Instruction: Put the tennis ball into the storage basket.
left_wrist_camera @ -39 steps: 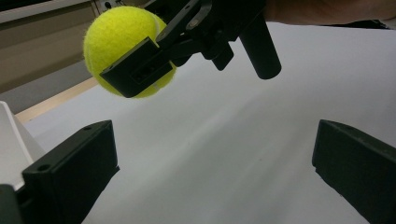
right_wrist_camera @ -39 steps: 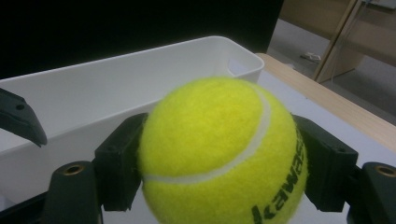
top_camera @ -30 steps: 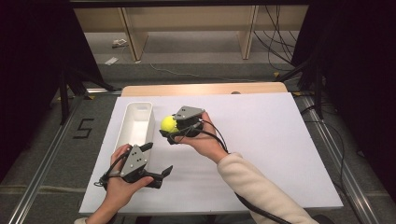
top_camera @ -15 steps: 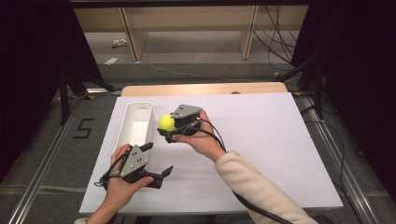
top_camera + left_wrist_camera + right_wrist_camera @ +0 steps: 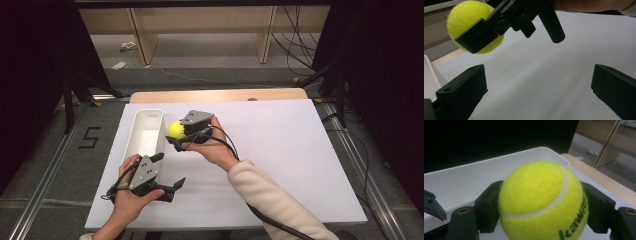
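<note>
Two black jaws of the left tool (image 5: 539, 92) rise from the lower left and lower right of the frame, spread wide apart with bare white counter (image 5: 544, 75) between them. In the upper left, the right tool (image 5: 486, 30) clamps a yellow-green tennis ball (image 5: 466, 15), one jaw lying across its front. A hand (image 5: 589, 5) shows along the top edge. A white bin's corner (image 5: 430, 75) sits at the left edge.
</note>
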`<state>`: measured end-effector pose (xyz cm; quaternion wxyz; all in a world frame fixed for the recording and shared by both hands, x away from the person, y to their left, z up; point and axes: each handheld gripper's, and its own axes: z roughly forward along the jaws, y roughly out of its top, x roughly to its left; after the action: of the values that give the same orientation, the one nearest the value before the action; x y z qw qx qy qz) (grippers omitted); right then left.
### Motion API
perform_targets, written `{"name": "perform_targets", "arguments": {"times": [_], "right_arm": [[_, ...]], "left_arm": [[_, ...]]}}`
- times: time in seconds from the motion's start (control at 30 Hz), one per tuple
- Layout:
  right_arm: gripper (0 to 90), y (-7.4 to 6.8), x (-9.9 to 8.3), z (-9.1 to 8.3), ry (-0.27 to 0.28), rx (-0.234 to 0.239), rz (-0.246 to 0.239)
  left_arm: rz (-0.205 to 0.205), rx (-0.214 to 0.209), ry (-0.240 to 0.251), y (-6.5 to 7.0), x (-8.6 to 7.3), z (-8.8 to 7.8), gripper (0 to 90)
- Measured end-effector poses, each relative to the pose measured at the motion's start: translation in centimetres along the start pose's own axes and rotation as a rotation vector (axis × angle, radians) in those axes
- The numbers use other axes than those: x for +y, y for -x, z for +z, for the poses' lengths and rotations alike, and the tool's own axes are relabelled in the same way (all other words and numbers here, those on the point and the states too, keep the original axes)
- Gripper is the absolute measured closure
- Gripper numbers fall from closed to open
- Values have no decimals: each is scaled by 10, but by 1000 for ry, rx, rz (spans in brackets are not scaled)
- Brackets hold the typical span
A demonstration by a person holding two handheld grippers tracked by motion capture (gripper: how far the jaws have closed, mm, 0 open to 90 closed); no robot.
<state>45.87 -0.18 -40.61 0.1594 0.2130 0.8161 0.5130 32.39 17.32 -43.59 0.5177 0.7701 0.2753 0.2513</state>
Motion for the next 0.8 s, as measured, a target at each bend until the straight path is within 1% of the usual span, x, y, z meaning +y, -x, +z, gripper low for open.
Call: {"name": "perform_targets", "arguments": {"times": [0.1, 0.8], "right_arm": [[269, 0, 1, 1, 3, 1, -2], [269, -1, 6, 11, -2, 5, 2]], "left_arm": [[-5, -2, -1, 0, 0, 0, 0], [0, 0, -1, 0, 0, 0, 0]]}}
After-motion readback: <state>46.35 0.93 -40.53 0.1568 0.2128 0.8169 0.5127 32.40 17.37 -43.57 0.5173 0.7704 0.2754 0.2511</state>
